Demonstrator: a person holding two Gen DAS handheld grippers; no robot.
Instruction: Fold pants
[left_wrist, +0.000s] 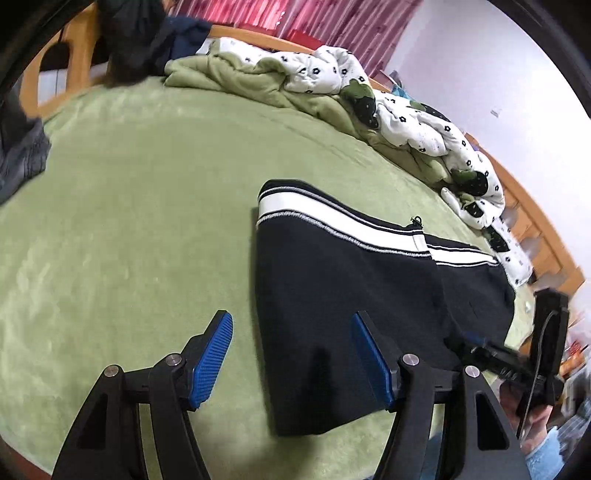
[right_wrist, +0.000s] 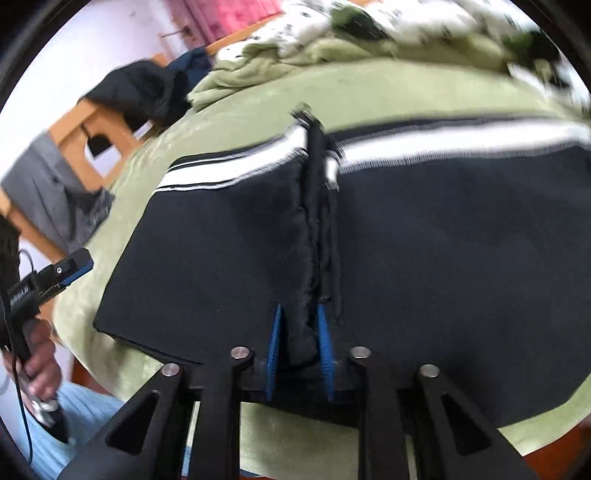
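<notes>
Black pants (left_wrist: 332, 295) with white side stripes lie folded on the green bed blanket (left_wrist: 129, 221). My left gripper (left_wrist: 291, 321) stands open just above the bed. Its right finger is over the pants, its left finger over bare blanket, and the pants' left edge lies between them. My right gripper (right_wrist: 299, 317) is shut on a raised ridge of the pants (right_wrist: 221, 258), which runs away from the blue pads (right_wrist: 323, 332) toward the striped edge. In the left wrist view the right gripper (left_wrist: 469, 341) sits at the pants' right side. A hand (right_wrist: 37, 354) holds the left gripper (right_wrist: 79, 267).
A crumpled white patterned quilt (left_wrist: 406, 122) and green cover are heaped along the far side of the bed. Dark clothing (left_wrist: 136, 40) hangs on the wooden bed frame (left_wrist: 79, 48). A grey garment (left_wrist: 18, 155) lies at the left edge. The near bed edge is close below the grippers.
</notes>
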